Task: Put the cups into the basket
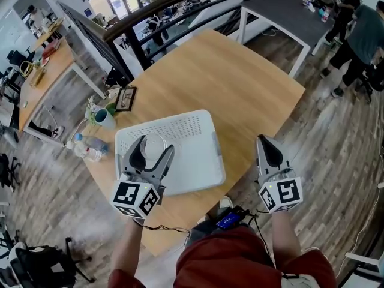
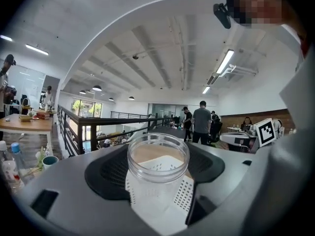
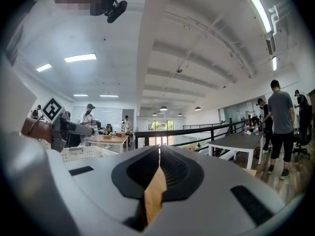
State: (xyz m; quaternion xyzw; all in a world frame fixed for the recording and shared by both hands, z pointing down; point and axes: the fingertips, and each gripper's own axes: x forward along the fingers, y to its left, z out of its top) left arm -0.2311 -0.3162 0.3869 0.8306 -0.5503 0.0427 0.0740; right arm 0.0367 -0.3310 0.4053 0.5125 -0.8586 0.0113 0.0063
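Left tool clamps a clear cup over the white basket
Gripped on its side walls under the rim, the cup looks light, thin, slick and easy to crush; right tool is closed and empty by the tabletop edge

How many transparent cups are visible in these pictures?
1. The transparent cup is held by the left gripper, above the white basket. Another may be hidden beneath that gripper.

This is an open-plan office on a mezzanine. A cluttered wooden desk stands left of the black railing, a grey table beside it, and people nearby.
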